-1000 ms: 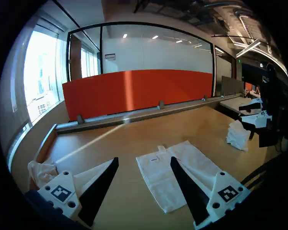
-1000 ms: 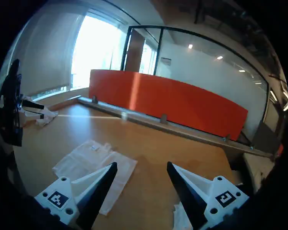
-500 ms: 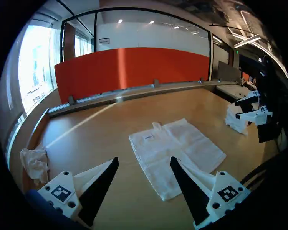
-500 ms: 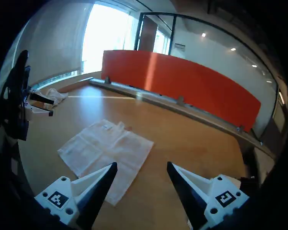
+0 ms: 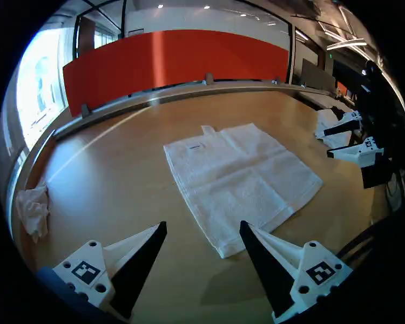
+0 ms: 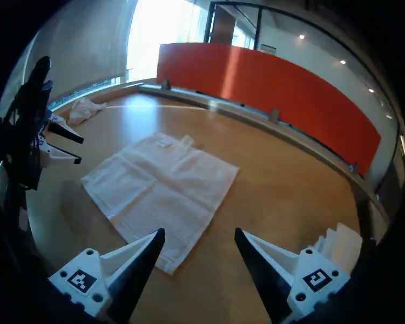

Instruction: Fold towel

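A white towel [image 5: 240,175] lies spread flat on the wooden table [image 5: 121,178], a small label and loop at its far edge. My left gripper [image 5: 202,229] hovers open just above the towel's near corner. The right gripper view shows the same towel [image 6: 162,186], with my right gripper [image 6: 198,237] open above its near edge. Each view catches the other gripper farther off: the right gripper [image 5: 343,143] at the towel's right side, the left gripper [image 6: 62,146] at its left side, both with fingers apart and nothing between them.
A crumpled white cloth [image 5: 32,210] lies at the table's left end, also seen as a cloth [image 6: 86,108] near the window. Folded white towels [image 6: 340,245] are stacked at the right end. An orange divider panel [image 5: 175,56] runs along the far edge.
Both cameras have tilted down and risen, so the towel now sits fully in view between and ahead of the fingers. The towel has not moved. Both grippers stay open.
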### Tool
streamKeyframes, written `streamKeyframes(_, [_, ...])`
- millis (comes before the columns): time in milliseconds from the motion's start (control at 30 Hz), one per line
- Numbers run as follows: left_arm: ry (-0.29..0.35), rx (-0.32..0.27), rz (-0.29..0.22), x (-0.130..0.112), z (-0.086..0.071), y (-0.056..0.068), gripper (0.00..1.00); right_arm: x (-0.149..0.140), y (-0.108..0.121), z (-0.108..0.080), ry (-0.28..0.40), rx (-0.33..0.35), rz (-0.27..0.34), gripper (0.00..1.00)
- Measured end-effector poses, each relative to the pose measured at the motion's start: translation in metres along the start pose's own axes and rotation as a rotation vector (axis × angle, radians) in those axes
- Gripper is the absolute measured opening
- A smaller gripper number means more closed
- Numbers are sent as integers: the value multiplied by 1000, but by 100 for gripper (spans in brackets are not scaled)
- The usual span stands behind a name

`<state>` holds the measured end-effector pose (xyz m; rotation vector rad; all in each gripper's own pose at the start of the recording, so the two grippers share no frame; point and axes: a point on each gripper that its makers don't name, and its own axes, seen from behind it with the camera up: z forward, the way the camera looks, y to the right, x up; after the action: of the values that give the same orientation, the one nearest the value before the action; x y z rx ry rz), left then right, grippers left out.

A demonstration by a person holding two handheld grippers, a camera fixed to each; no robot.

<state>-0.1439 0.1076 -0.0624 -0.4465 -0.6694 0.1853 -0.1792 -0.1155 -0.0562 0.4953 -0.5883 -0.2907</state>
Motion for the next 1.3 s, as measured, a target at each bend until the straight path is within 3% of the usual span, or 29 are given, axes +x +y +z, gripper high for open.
streamKeyframes(367, [-82,-47,-19,-32,19,24,100,-40,-23,14,-74,59,-4,97])
streamKeyframes(667, [-128,-47,-2,-48,26,34,98,-57,-29,17,-104,84,2,88])
streamKeyframes(967, [-152,-29,0,-57,28,33,80,-75,-36,22,-146,125,2,68])
streamKeyframes(1300, [-168,-19,2,-57,27,31,76,-76,-43,23,-144,153,25,52])
